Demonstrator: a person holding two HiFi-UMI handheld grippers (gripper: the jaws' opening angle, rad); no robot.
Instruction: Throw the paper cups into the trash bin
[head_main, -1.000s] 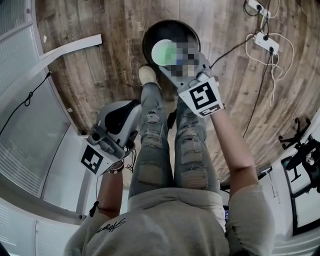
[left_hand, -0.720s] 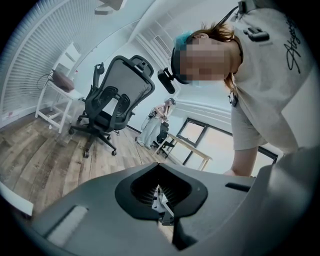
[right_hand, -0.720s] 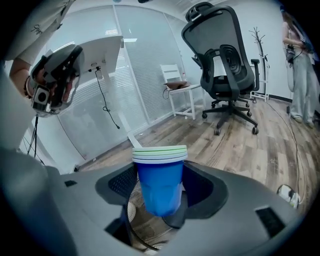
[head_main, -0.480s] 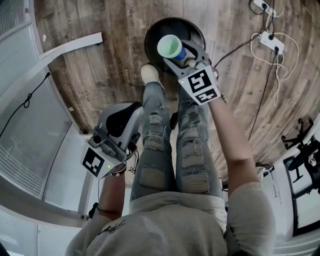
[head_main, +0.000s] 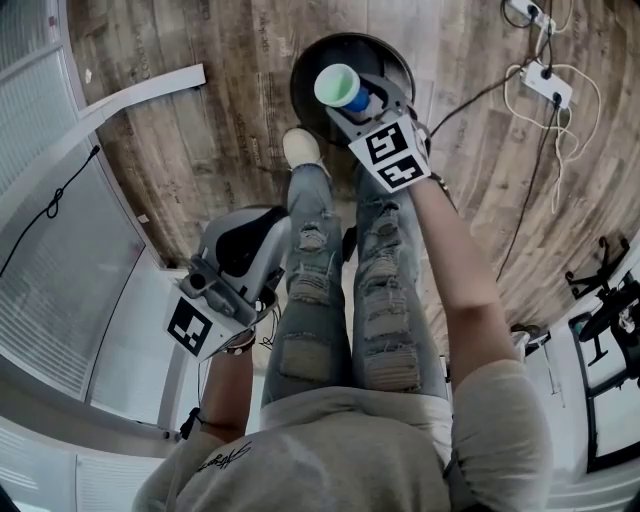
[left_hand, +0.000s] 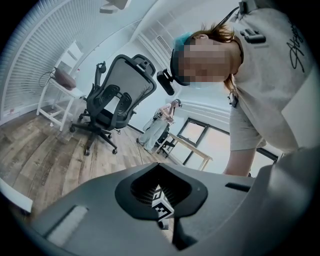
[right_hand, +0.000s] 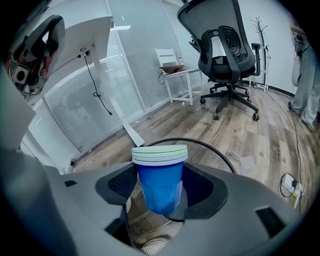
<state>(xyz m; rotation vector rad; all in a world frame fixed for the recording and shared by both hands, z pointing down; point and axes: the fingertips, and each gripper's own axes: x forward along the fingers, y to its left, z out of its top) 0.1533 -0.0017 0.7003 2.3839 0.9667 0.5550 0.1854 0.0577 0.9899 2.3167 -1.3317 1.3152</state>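
Holding a stack of blue paper cups upright, the right gripper has its jaws clamped on the stack's sides; cups sit directly over the black mesh trash bin; left gripper is down beside the person's leg, jaws together, nothing between them.

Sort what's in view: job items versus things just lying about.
Job: paper cups, stacked, clamped in the right gripper; mesh trash bin beneath them.
Just around: office chair; white chair; power strip; left gripper, empty.
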